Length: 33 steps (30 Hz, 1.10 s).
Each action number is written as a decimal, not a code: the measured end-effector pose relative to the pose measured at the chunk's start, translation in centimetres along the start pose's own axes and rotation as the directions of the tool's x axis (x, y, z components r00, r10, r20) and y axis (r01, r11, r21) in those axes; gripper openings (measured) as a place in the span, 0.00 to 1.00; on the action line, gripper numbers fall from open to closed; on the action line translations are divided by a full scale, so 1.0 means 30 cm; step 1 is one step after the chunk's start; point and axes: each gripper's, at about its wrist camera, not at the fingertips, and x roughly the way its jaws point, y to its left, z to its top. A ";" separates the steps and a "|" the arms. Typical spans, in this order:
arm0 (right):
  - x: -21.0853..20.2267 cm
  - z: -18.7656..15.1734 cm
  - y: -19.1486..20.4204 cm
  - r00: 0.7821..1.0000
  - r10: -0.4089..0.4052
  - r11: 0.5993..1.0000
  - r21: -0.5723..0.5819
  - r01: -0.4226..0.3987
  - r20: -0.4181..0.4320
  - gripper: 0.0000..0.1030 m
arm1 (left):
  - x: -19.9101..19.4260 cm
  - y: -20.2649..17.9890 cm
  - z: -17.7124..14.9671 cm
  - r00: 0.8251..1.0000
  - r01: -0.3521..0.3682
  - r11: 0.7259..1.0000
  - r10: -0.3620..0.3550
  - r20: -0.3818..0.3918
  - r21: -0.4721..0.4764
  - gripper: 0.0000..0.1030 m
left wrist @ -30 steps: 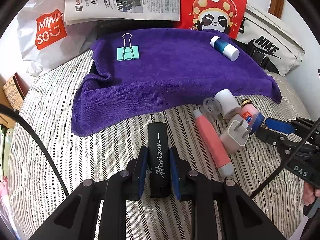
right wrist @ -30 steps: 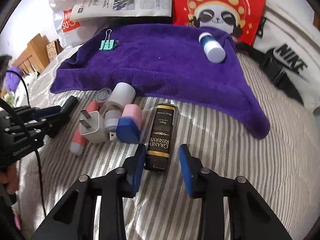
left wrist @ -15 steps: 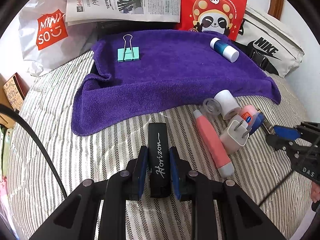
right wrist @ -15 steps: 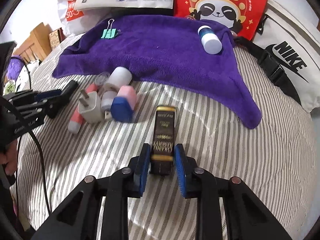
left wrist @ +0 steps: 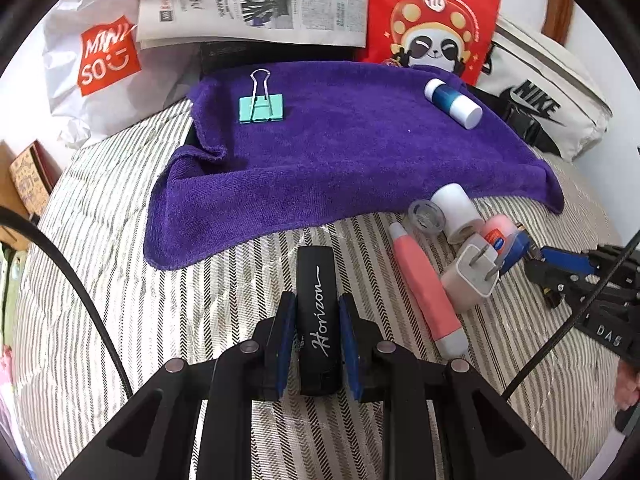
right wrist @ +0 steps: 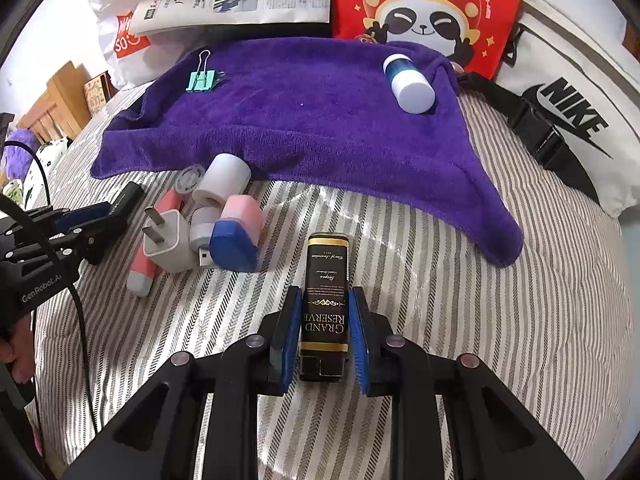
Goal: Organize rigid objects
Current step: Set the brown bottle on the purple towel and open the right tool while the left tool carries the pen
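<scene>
Grippers each clamp a slim dark box on the striped bedcover, short of the purple towel's near edge: left gripper on the black Horizon box, right gripper on the Grand Reserve box. Lift both straight, keeping squeeze even. Each box's long axis points away toward the towel

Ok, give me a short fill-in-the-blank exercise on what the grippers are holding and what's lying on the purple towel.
1. The left gripper is shut on a black tube lettered ____.
2. The right gripper grips a black-and-gold box lettered Grand ____.
3. On the purple towel lie a blue-and-white bottle and a teal binder ____.

Missing words: Horizon; Reserve; clip
</scene>
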 end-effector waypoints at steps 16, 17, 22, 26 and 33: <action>-0.133 0.016 -0.053 0.996 0.074 0.997 -0.002 -0.074 0.053 0.23 | -0.103 0.048 0.016 0.999 0.038 0.996 -0.039 -0.003 -0.077 0.20; -0.144 0.023 -0.058 0.996 0.072 0.997 -0.006 -0.072 0.061 0.23 | -0.112 0.049 0.021 0.999 0.041 0.996 -0.041 0.002 -0.078 0.20; -0.177 0.069 -0.094 0.993 0.070 0.998 -0.007 -0.070 0.093 0.23 | -0.136 0.050 0.053 0.999 0.048 0.995 -0.046 0.016 -0.085 0.20; -0.186 0.109 -0.131 0.993 0.061 0.998 -0.003 -0.061 0.104 0.23 | -0.144 0.048 0.077 0.999 0.047 0.995 -0.045 0.027 -0.084 0.20; -0.185 0.172 -0.198 0.991 0.045 0.998 0.027 -0.049 0.124 0.23 | -0.155 0.060 0.131 0.998 0.057 0.995 -0.053 0.044 -0.082 0.20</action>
